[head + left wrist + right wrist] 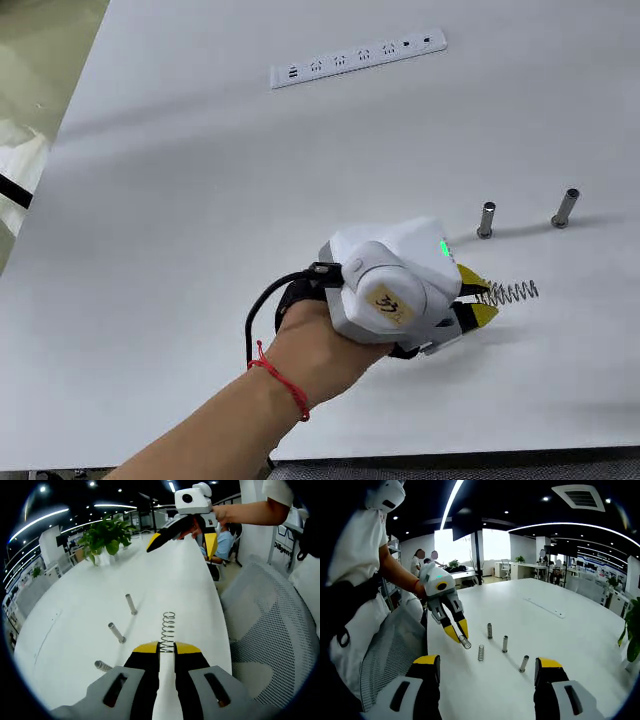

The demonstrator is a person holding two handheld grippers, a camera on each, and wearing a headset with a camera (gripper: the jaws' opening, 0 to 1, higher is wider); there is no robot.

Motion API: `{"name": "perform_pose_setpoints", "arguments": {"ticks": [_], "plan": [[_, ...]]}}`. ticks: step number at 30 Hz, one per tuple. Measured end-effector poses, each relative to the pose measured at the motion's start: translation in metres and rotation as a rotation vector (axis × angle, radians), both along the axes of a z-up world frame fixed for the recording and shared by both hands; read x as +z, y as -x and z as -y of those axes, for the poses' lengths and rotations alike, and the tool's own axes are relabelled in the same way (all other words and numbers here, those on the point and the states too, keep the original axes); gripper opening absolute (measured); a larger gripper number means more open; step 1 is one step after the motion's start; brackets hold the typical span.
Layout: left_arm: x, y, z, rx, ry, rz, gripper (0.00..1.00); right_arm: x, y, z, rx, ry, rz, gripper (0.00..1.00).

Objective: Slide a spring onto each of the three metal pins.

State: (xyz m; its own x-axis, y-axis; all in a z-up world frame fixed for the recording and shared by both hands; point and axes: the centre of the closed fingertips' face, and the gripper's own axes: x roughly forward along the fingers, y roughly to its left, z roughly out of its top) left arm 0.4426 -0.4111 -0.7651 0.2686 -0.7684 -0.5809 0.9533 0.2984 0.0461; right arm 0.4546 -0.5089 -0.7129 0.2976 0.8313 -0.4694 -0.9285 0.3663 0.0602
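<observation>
Spring (510, 292) is jutting sideways from the left gripper (478, 300), whose yellow jaws are pinching one end of it, toward the near edge of the white surface (200, 200) in the head view. A hand (320, 350) is holding that gripper. One pin (486, 219) and another pin (565, 207) are standing upright just beyond the spring. A power strip (358, 57) is lying by the far edge.

In the left gripper view the jaws are clamping the spring (168, 627), which is pointing out over the surface. A clad pin (102, 666), wearing its own coil, is showing at the lower left. The right gripper (181, 548) is hovering over the far end, jaws apart. A plant (107, 537) is sitting at the far edge, a mesh chair (270, 625) is standing beside the surface, and ceiling lights (45, 517) are glowing.

In the right gripper view the right gripper (488, 661) is gaping wide, holding nothing, over the near edge. A loose spring (481, 652) is standing upright beside the pins. An open office with desks is stretching behind.
</observation>
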Motion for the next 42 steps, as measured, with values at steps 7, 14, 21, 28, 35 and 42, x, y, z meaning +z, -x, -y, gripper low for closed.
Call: {"name": "perform_pose_setpoints", "arguments": {"ticks": [7,14,21,28,35,42], "plan": [[0.046,-0.002,0.013,0.042,0.143,0.025,0.07,0.030,0.003,-0.031,0.040,-0.083,-0.006,0.58],[0.075,0.000,0.021,0.056,0.238,0.043,0.07,0.050,0.009,-0.048,0.076,-0.139,-0.056,0.30],[0.087,0.002,0.024,0.062,0.284,0.052,0.07,0.056,0.013,-0.051,0.086,-0.159,-0.075,0.21],[0.093,0.006,0.027,0.055,0.309,0.056,0.07,0.058,0.019,-0.056,0.105,-0.173,-0.100,0.17],[0.097,0.008,0.028,0.048,0.332,0.056,0.07,0.062,0.020,-0.058,0.111,-0.188,-0.112,0.14],[0.102,0.008,0.029,0.051,0.354,0.054,0.07,0.065,0.020,-0.059,0.114,-0.213,-0.127,0.08]]}}
